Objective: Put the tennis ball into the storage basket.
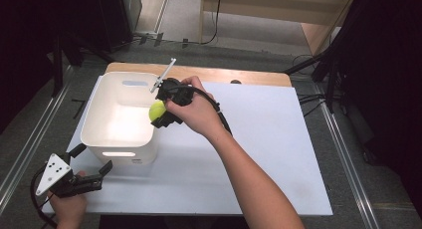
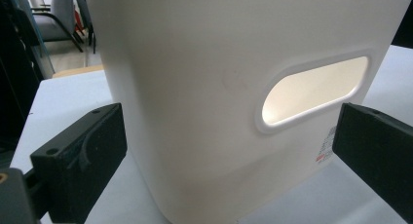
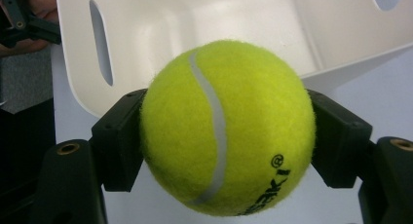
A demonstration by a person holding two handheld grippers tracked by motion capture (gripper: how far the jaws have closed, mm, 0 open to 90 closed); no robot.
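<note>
While the left gripper [image 1: 92,168] is kept with jaws wide just in front of the bin [image 1: 94,112], a tennis ball [image 1: 157,110] is clamped by the right gripper [image 1: 160,111] at the bin's right rim. Carrying is judged underway; next, it should be moved over the bin and released.

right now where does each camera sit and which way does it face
High view: above the person's side, facing forward and down on the white table; both forearms, left tool and right tool show.
Left gripper view: rides the left tool, facing the white bin wall at its handle slot; two jaws apart.
Right gripper view: rides the right tool, facing the bin's open inside; jaws clamp the tennis ball.
Shared: high and right gripper views both show ball and bin.
</note>
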